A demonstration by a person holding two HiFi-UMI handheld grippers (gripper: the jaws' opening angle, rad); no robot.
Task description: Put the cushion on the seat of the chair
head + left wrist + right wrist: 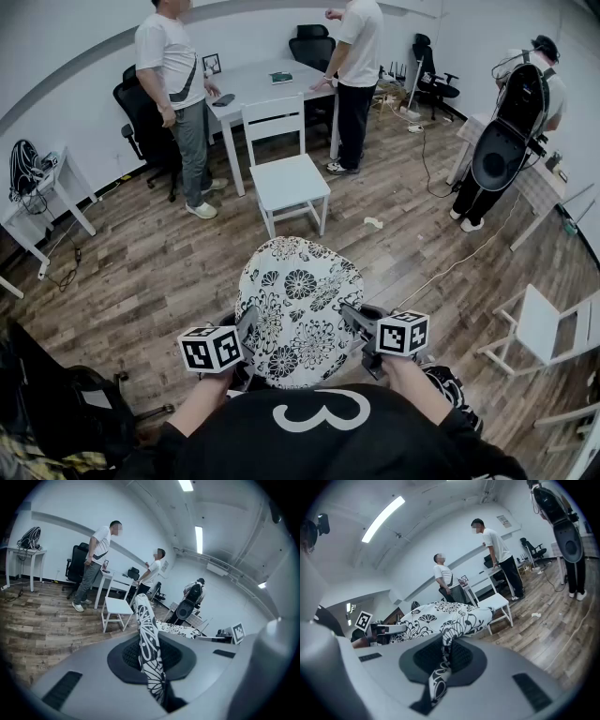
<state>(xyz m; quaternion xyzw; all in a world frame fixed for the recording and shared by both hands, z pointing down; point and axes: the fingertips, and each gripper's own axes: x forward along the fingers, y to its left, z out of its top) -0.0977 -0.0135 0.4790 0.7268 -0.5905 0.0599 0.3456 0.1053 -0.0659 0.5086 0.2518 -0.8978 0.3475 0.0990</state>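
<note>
Wood floor separates the person from the white chair, whose bare seat lies straight ahead of the floral cushion. The left gripper and right gripper each pinch an opposite edge, holding the cushion in the air, about equally far from the seat.

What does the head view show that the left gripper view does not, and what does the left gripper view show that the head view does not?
Only the head view: the whole flowered face of the cushion and the holder's own dark shirt. Only the left gripper view: the cushion's edge pinched between the shut jaws of the left gripper, and the ceiling lights. Both: the white chair, its seat bare, ahead on the wood floor, and two people standing by the white table.
</note>
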